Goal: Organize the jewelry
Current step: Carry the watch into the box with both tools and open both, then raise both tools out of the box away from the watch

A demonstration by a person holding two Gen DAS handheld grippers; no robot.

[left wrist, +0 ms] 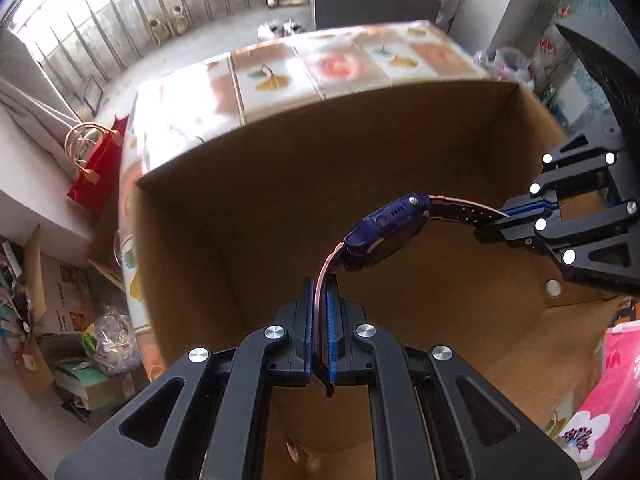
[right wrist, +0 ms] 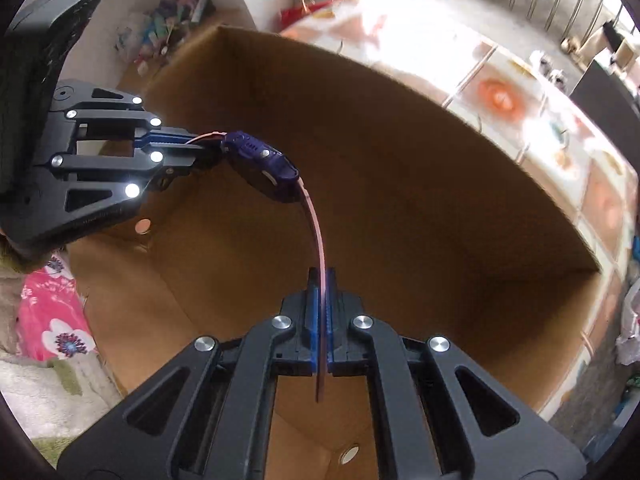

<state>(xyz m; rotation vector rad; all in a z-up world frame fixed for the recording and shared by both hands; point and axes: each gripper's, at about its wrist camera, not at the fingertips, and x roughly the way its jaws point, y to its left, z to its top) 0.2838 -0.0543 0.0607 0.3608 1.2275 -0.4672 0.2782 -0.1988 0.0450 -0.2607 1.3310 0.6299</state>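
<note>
Brown corrugated cardboard is filling most of both views: an open cardboard box is sitting on a table covered with a floral tiled cloth.

Left wrist view, left to right:
- A red gift bag is standing at 9 o'clock, beside the table edge.
- The left gripper is entering from 6 o'clock, clenched on one pink strap of a purple smartwatch. The strap end is protruding back past the blue pads.
- The watch body is hanging above the box interior, just right of centre, clear of the box walls.
- The right gripper is entering from 3 o'clock and is clamping the other strap.
- Pink floral fabric is lying at 4 o'clock, outside the box.

Right wrist view, left to right:
- The left gripper is reaching in from 9 o'clock, gripping its strap close to the watch body.
- The pink floral fabric is showing at 8 o'clock.
- The right gripper is rising from 6 o'clock, clenched on the long pink strap, which is arching up to the watch body.
- The cloth-covered table is running from 12 to 3 o'clock behind the box.

The watch is being held between both grippers, over the open box.
</note>
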